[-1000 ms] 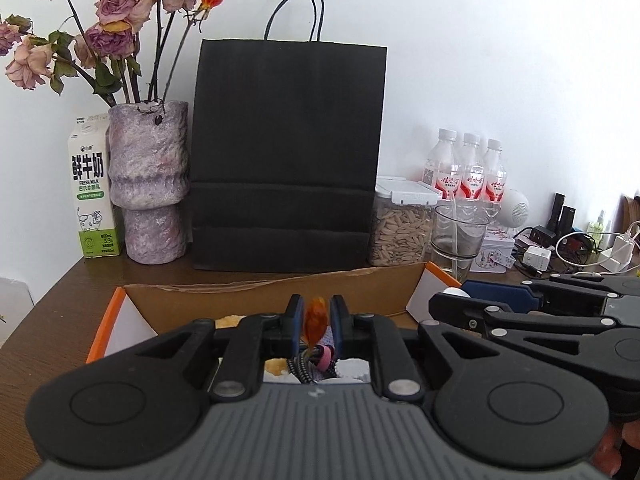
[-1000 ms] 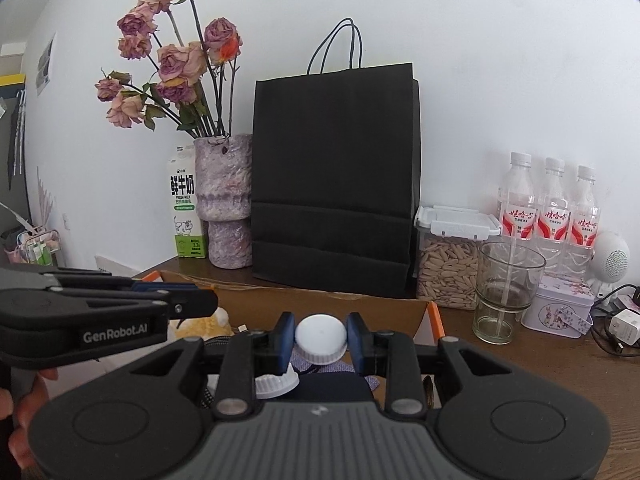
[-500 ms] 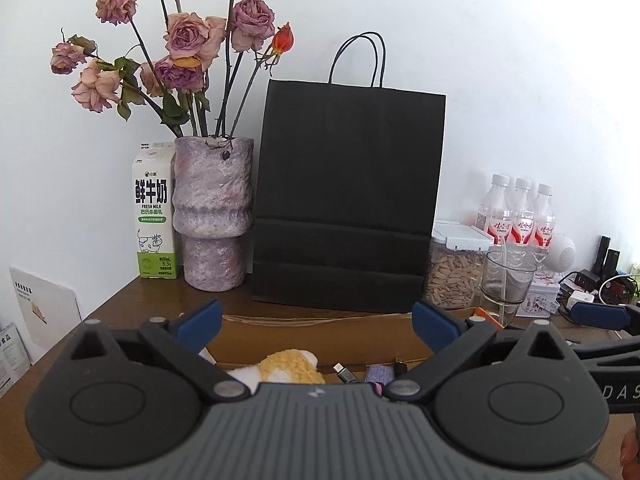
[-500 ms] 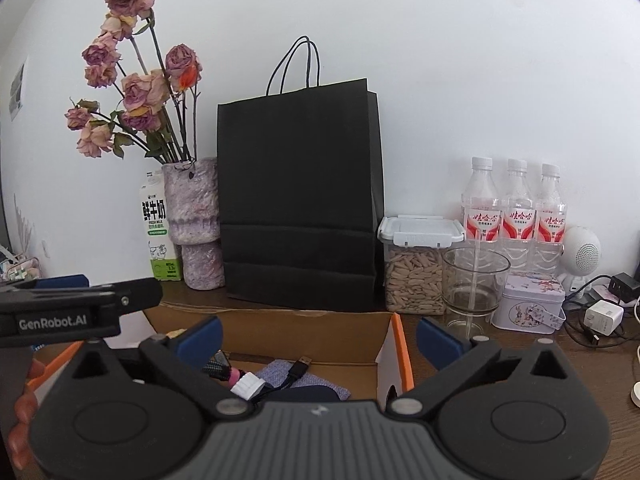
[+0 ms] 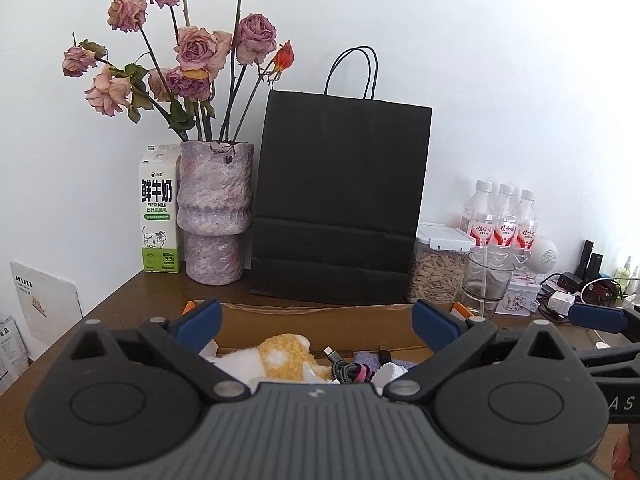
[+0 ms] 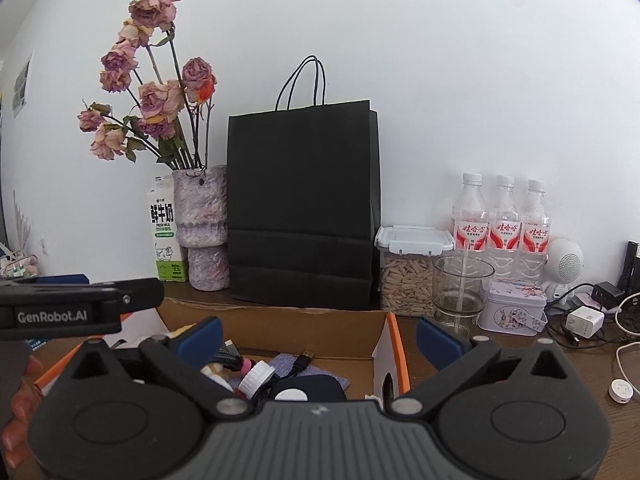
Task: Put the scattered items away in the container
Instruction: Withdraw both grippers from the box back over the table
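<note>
An open cardboard box (image 6: pixel 280 326) with orange edges lies on the brown table, just below and ahead of both grippers. Inside it I see a white bottle cap (image 6: pixel 258 376), a USB cable (image 6: pixel 302 360), a dark blue pouch (image 6: pixel 316 386) and a purple cloth. The left wrist view shows the box (image 5: pixel 320 326) holding a yellow-and-white plush thing (image 5: pixel 280 356) and a braided cable (image 5: pixel 348 370). My left gripper (image 5: pixel 316 322) stands wide open with nothing between its fingers. My right gripper (image 6: pixel 319 338) is equally wide and empty. Both hang above the box's near side.
Behind the box stand a black paper bag (image 6: pixel 304 216), a vase of dried roses (image 6: pixel 202 224) and a milk carton (image 6: pixel 164 236). To the right are a seed jar (image 6: pixel 408 272), a glass (image 6: pixel 462 288), three bottles (image 6: pixel 504 216), a tin, chargers and cables. A hand (image 6: pixel 20 412) holds the left gripper.
A second ago the left gripper was shut on a small orange thing and the right on a white cap. Both have opened wide, let go, and pulled back and up from the box.
</note>
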